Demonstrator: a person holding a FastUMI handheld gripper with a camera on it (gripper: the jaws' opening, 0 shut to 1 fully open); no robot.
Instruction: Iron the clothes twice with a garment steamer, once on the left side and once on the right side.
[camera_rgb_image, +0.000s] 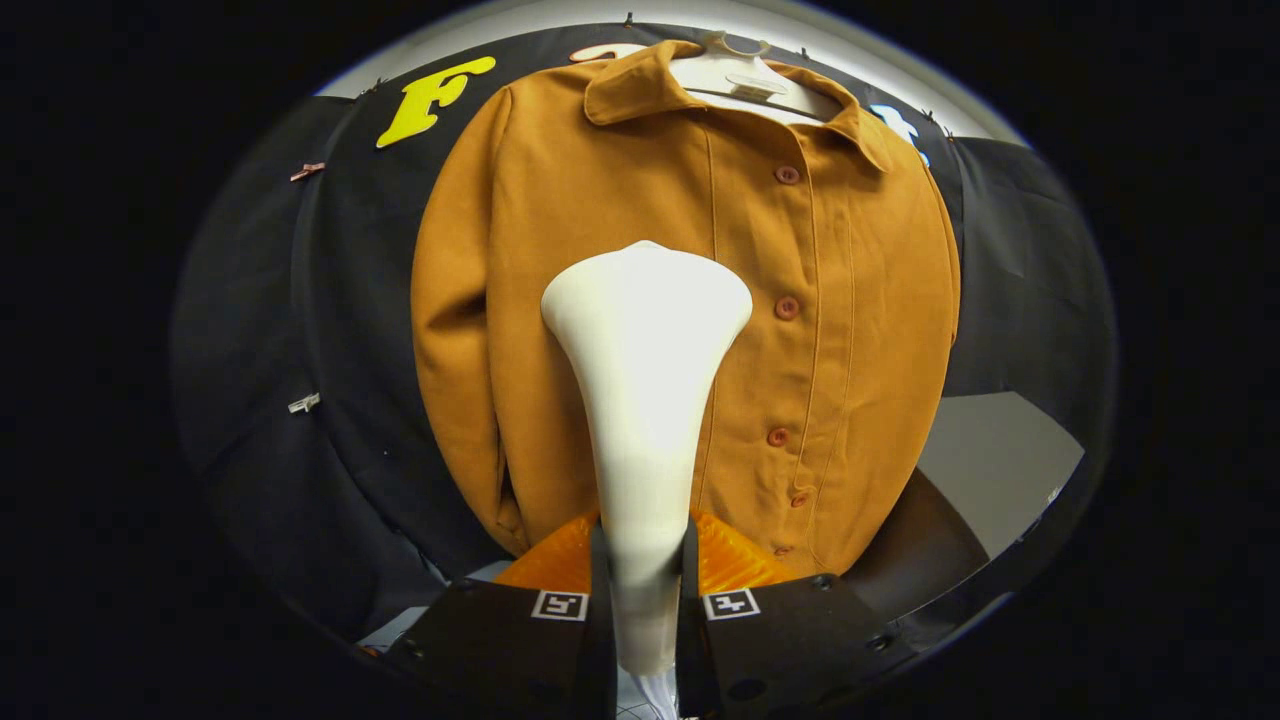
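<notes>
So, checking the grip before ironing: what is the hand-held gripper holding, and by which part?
The hand-held gripper is shut on the white garment steamer, gripping its narrow handle below the flared head.

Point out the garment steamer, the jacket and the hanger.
garment steamer (645, 330): gripper view, back of its wide head.
jacket (850, 330): gripper view, front panel beside the buttons.
hanger (745, 75): gripper view, middle, inside the collar.

Gripper (645, 560) body: square coded markers, small screws, ribbed fingers (735, 560)
</notes>
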